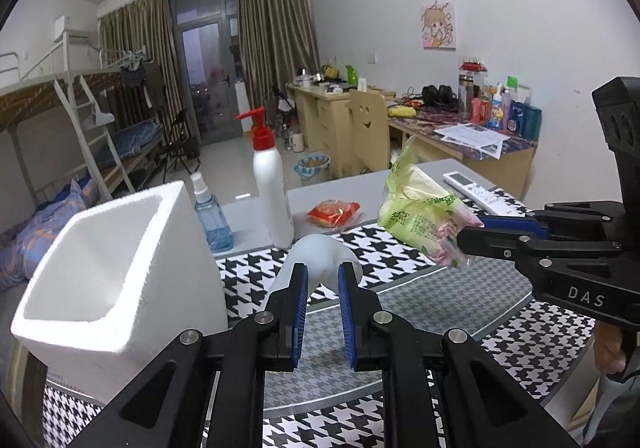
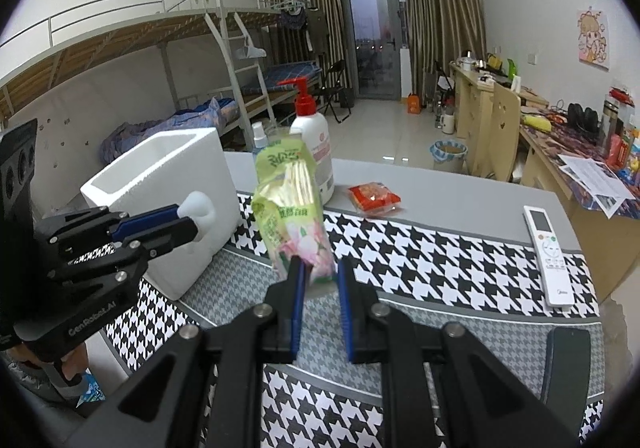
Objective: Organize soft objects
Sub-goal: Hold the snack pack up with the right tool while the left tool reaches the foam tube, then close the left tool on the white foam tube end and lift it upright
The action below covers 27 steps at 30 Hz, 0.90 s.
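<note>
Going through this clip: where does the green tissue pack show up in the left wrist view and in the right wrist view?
Left wrist view: green tissue pack right of centre, held off the table by the right gripper coming in from the right edge.
Right wrist view: the pack just left of centre, standing up between that gripper's own fingers.
Shared landmark: the white bottle with the red pump, behind the pack in both.

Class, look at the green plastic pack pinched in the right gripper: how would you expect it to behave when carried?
The green pack is probably floppy: its film looks creased. It seems light, since the right gripper holds it up by one end. Likely slippery, being glossy.
</note>
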Tool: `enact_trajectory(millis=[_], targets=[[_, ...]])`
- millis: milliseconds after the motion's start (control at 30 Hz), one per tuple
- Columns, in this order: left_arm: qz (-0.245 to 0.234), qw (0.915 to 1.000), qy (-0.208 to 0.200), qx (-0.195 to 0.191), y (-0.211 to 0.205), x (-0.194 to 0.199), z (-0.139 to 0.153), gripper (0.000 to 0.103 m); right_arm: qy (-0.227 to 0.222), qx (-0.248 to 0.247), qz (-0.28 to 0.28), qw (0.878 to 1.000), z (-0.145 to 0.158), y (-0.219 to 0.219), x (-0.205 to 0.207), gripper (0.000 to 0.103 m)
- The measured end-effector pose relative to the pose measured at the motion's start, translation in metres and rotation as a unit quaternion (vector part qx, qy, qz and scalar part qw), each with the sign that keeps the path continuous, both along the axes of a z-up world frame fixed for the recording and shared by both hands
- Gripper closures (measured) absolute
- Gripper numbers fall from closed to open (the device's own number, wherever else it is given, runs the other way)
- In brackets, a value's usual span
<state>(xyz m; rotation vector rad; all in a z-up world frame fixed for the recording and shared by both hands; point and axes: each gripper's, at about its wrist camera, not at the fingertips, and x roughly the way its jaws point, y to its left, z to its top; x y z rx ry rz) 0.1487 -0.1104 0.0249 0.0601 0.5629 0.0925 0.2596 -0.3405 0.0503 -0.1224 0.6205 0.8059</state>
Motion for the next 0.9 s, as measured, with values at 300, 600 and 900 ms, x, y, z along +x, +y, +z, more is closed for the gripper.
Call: enact_trajectory(millis=[300, 600, 900], targets=[[-0.005, 0.9998, -0.019, 0.005, -0.001, -0.003, 0.012, 0.097, -0.013, 0.010, -0.008, 1.000, 0.007, -0.005, -0.005, 0.083], [-0.001, 0.9999, -0.010, 0.011, 0.001, 0.003, 0.007, 0.097, -0.016, 0.012, -0.011, 1.000, 0.009, -0.006, -0.005, 0.083], [0.005, 0.9999, 0.013, 0.009, 0.001, 0.017, -0.006, 0.097, -0.006, 0.010, -0.012, 1.000, 0.004, -0.009, 0.003, 0.083]])
